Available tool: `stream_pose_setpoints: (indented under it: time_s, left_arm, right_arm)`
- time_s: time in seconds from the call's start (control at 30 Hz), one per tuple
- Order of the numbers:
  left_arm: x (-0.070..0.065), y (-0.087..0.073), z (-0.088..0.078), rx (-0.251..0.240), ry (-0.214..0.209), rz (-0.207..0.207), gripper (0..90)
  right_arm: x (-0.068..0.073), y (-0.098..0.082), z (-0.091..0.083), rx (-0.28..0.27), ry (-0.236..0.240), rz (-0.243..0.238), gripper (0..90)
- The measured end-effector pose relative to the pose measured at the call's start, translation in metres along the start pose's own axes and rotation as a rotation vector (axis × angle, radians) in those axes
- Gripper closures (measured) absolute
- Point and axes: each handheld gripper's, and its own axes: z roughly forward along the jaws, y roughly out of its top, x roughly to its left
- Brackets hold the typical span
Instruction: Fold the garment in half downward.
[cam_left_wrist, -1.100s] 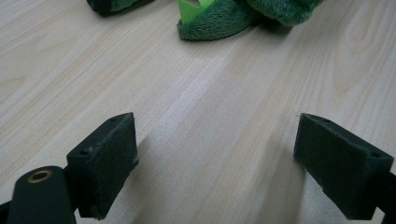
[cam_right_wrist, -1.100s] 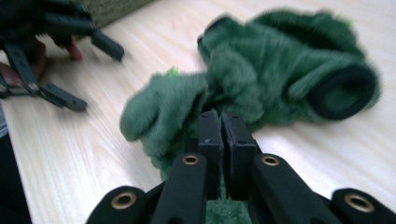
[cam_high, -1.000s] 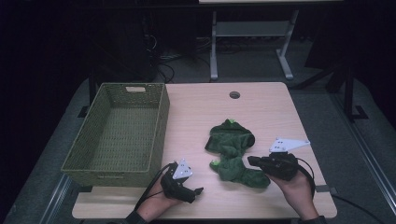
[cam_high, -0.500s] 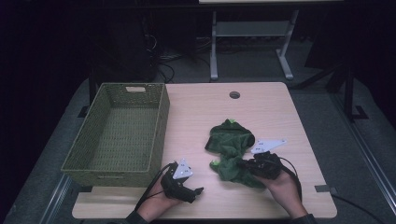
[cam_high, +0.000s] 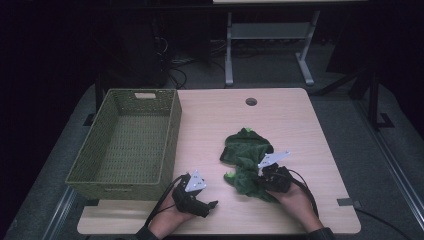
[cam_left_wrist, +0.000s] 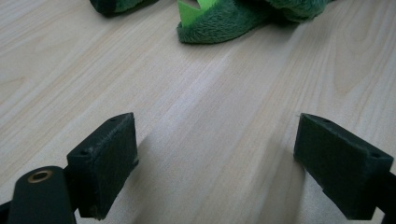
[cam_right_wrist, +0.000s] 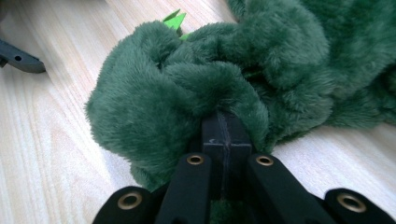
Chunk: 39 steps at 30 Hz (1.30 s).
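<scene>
A dark green plush toy (cam_high: 247, 160) with bright green spikes lies crumpled on the wooden table (cam_high: 300, 125), right of centre. My right gripper (cam_high: 259, 184) is low at the toy's near edge, shut on a bunched fold of its fur. In the right gripper view the fur (cam_right_wrist: 187, 88) bulges around the closed tips of the right gripper (cam_right_wrist: 226, 128). My left gripper (cam_high: 210, 204) rests near the front edge, open, pointing right toward the toy. Bare wood lies between the wide-apart jaws of the left gripper (cam_left_wrist: 217, 163), and the toy's edge (cam_left_wrist: 224, 21) is a short way ahead.
A green woven basket (cam_high: 170, 135) with nothing in it stands on the table's left half. A round cable hole (cam_high: 251, 102) sits near the far edge. Bare wood stretches behind and right of the toy. A metal stand (cam_high: 270, 35) is on the floor beyond.
My right gripper has moved left and down onto the toy's near part, and the fur has bunched up around it. The left gripper has stayed put.
</scene>
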Motion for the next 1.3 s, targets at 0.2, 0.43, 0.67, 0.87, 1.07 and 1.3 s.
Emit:
stream_pose_setpoints:
  time_s: [0.2, 0.43, 0.67, 0.87, 1.07, 1.3]
  left_arm:
    - [0.0, 0.0, 0.0, 0.0, -0.002, -0.004, 12.6]
    - [0.0, 0.0, 0.0, -0.003, -0.002, -0.008, 12.5]
    - [0.0, 0.0, 0.0, 0.0, -0.003, -0.004, 12.5]
    - [0.0, 0.0, 0.0, 0.001, -0.005, -0.003, 12.4]
    - [0.0, 0.0, 0.0, 0.001, -0.006, -0.002, 12.4]
    - [0.0, 0.0, 0.0, 0.003, -0.007, -0.001, 12.4]
  right_arm:
    - [-0.003, 0.001, -0.028, -0.087, -0.004, 0.008, 74.2]
    - [-0.01, -0.017, -0.053, -0.117, -0.02, 0.017, 69.4]
    - [-0.023, -0.045, -0.072, -0.136, -0.052, 0.062, 66.0]
    - [-0.027, -0.069, -0.082, -0.138, -0.07, 0.095, 61.4]
    - [-0.021, -0.092, -0.093, -0.132, -0.081, 0.114, 60.7]
    - [-0.006, -0.11, -0.093, -0.11, -0.056, 0.12, 60.7]
